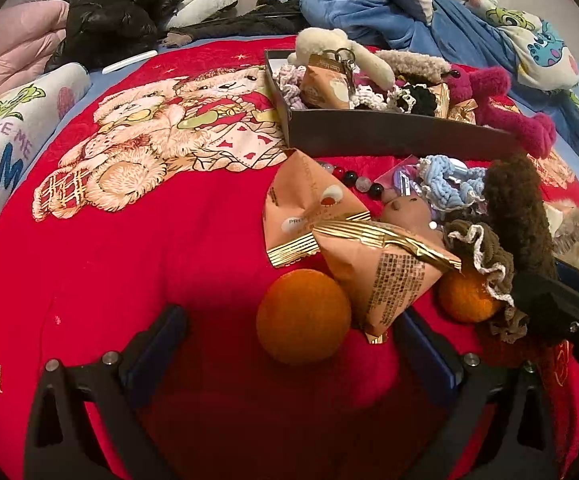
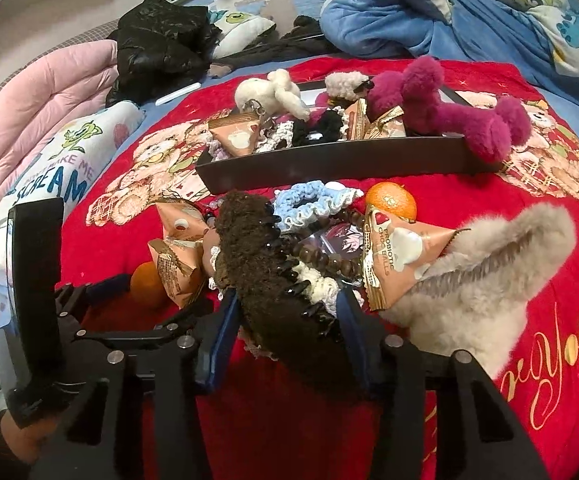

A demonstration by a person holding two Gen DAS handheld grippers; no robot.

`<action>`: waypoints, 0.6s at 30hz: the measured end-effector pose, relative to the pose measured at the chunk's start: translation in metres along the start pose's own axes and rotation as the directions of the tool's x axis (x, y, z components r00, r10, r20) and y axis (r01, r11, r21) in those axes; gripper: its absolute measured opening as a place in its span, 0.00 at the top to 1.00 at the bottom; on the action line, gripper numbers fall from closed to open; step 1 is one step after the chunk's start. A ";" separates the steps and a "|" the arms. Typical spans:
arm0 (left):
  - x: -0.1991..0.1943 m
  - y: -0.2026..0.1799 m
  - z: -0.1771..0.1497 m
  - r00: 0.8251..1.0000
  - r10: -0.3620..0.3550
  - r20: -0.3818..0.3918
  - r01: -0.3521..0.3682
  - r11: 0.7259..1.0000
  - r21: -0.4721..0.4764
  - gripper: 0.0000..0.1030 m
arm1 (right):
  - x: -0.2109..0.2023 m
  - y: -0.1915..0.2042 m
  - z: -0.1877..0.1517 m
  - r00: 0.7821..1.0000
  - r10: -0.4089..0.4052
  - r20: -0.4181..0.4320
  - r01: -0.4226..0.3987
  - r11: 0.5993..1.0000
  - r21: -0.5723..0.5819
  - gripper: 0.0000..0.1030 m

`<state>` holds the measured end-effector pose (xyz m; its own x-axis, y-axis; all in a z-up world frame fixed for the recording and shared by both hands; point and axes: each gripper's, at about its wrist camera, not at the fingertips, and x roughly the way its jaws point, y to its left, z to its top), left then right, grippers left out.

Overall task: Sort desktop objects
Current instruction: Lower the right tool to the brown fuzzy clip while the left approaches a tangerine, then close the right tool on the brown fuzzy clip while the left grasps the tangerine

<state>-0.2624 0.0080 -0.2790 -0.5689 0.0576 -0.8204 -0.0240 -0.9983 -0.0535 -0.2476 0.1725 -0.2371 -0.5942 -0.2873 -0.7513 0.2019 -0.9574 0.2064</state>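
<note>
My left gripper (image 1: 289,336) is open low over the red blanket, with an orange (image 1: 303,315) between its fingers and a tan snack packet (image 1: 385,276) leaning over the right finger. A second orange (image 1: 463,300) lies further right. My right gripper (image 2: 287,312) is shut on a fuzzy brown hair claw (image 2: 265,272) with black teeth, which also shows in the left wrist view (image 1: 517,204). A dark tray (image 2: 329,162) behind holds scrunchies, packets and plush toys.
Loose items crowd the pile: a blue scrunchie (image 2: 309,200), wooden bead bracelet (image 2: 321,256), another packet (image 2: 393,252), a grey fur piece (image 2: 481,272), a third orange (image 2: 391,200). A magenta plush (image 2: 449,108) overhangs the tray. Bedding and a black jacket (image 2: 157,48) lie behind.
</note>
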 end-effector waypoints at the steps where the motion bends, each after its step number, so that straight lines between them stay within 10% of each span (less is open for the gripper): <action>1: -0.001 0.000 0.000 1.000 0.000 -0.001 0.000 1.000 0.000 0.01 | -0.001 -0.001 0.000 1.000 0.002 0.000 -0.002 1.000 0.005 0.57; 10: -0.007 -0.003 0.001 1.000 -0.006 0.012 0.006 1.000 -0.010 0.22 | -0.006 -0.007 -0.002 0.999 0.032 -0.008 -0.032 0.998 0.045 0.57; 18: -0.018 0.004 0.001 1.000 -0.002 0.022 0.003 0.999 -0.046 0.61 | -0.003 -0.005 -0.004 0.999 0.024 -0.024 -0.023 0.999 0.026 0.56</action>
<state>-0.2530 0.0030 -0.2642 -0.5871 0.0597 -0.8073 0.0123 -0.9965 -0.0827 -0.2437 0.1783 -0.2385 -0.5701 -0.3095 -0.7611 0.1956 -0.9508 0.2401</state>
